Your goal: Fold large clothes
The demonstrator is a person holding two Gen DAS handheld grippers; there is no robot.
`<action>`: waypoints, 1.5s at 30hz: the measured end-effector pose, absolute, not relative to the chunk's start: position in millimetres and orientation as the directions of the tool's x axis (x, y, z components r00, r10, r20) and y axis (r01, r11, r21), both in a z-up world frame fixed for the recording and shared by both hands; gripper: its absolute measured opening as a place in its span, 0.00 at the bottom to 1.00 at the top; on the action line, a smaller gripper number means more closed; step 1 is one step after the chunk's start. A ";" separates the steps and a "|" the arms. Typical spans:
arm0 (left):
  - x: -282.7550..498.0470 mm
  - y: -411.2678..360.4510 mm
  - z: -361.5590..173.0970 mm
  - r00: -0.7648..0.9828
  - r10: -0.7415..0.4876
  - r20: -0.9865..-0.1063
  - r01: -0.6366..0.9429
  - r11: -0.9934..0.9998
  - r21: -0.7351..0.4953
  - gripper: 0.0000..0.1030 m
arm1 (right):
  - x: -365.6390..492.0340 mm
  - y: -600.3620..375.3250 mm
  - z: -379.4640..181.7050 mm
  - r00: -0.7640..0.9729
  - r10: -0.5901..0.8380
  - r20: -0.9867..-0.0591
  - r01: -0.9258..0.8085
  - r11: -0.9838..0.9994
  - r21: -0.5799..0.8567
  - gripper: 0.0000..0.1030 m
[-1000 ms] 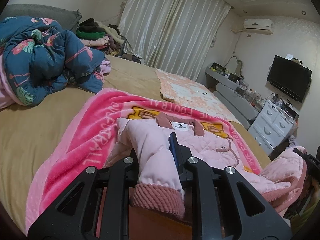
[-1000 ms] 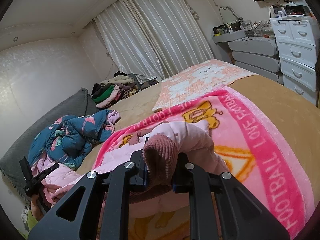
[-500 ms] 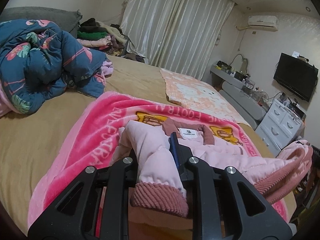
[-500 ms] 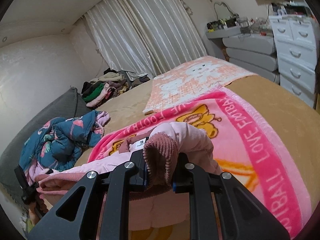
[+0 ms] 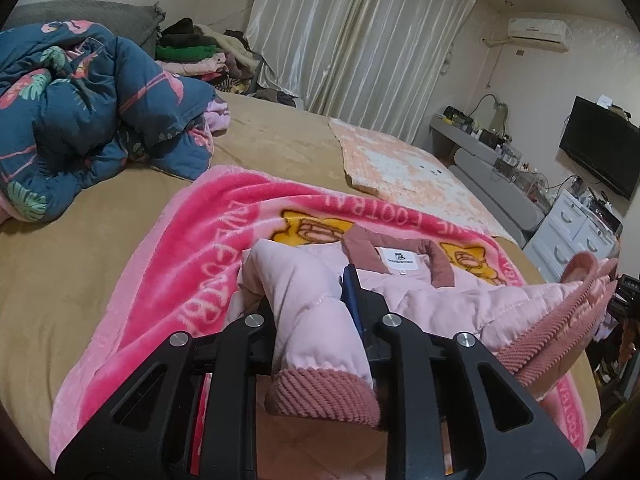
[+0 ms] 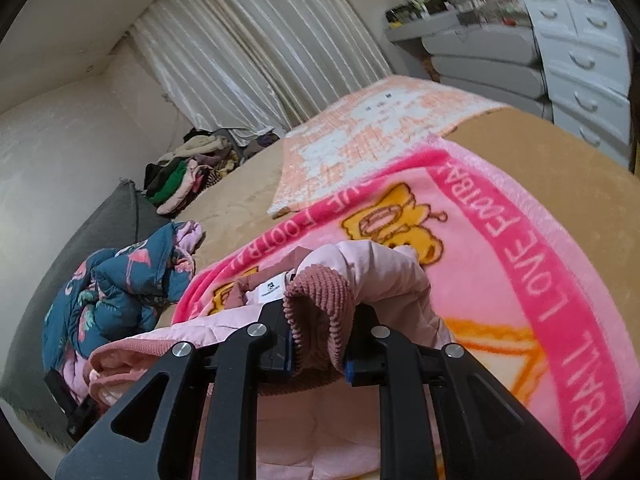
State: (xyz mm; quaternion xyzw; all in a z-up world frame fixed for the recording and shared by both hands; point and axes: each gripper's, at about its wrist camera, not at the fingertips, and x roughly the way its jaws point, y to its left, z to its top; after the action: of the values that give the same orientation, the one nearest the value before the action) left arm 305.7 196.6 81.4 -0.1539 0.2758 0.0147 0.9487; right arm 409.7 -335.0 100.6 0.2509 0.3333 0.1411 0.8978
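A light pink padded jacket (image 5: 436, 300) with dusty-rose ribbed cuffs and collar lies on a pink football blanket (image 5: 192, 264) on the bed. My left gripper (image 5: 316, 312) is shut on one sleeve near its ribbed cuff (image 5: 320, 396). My right gripper (image 6: 320, 344) is shut on the other sleeve at its ribbed cuff (image 6: 320, 304). Both sleeves are lifted off the jacket body. The jacket also shows in the right wrist view (image 6: 384, 276), with its white neck label (image 6: 270, 290). The right gripper shows at the right edge of the left wrist view (image 5: 624, 296).
A blue flamingo-print quilt (image 5: 80, 116) is bunched at the left of the bed. A peach towel (image 5: 400, 168) lies beyond the blanket. A pile of clothes (image 5: 196, 52) sits by the curtains. White drawers (image 6: 584, 56) and a TV (image 5: 600, 152) stand to the right.
Both grippers have drawn back toward the near bed edge with the sleeves, stretching the jacket out. The right wrist view has tilted, so the room looks slanted and lower.
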 end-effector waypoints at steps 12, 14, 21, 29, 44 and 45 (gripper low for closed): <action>336.1 205.4 45.4 0.817 -0.059 -0.573 -0.137 0.946 -0.293 0.16 | 444.7 -349.6 68.9 0.684 0.567 -0.459 -0.058 0.669 0.741 0.51; 338.1 206.4 42.8 0.816 -0.060 -0.575 -0.137 0.946 -0.294 0.16 | 445.7 -353.5 70.7 0.681 0.600 -0.420 -0.066 0.621 0.781 0.76; 346.6 206.7 34.9 0.812 -0.072 -0.579 -0.130 0.945 -0.299 0.20 | 422.1 -362.9 78.0 0.735 0.560 -0.382 -0.153 0.686 0.712 0.85; 345.5 204.6 36.4 0.825 -0.096 -0.557 -0.116 0.936 -0.332 0.54 | 381.3 -331.9 27.0 0.737 0.410 -0.537 -0.151 0.875 0.460 0.91; 294.5 153.8 94.5 0.888 0.043 -0.459 -0.109 0.987 -0.119 0.91 | 342.9 -309.2 8.3 0.788 0.323 -0.524 -0.182 0.935 0.303 0.96; 292.0 152.3 95.3 0.887 0.051 -0.458 -0.113 0.988 -0.109 0.91 | 341.6 -306.8 9.4 0.789 0.322 -0.523 -0.192 0.938 0.288 0.96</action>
State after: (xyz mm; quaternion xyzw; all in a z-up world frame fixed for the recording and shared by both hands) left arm 292.0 152.3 95.3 -0.0662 0.2337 0.0421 0.9691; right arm 341.6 -306.8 9.4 0.1106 0.2945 0.1367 0.9393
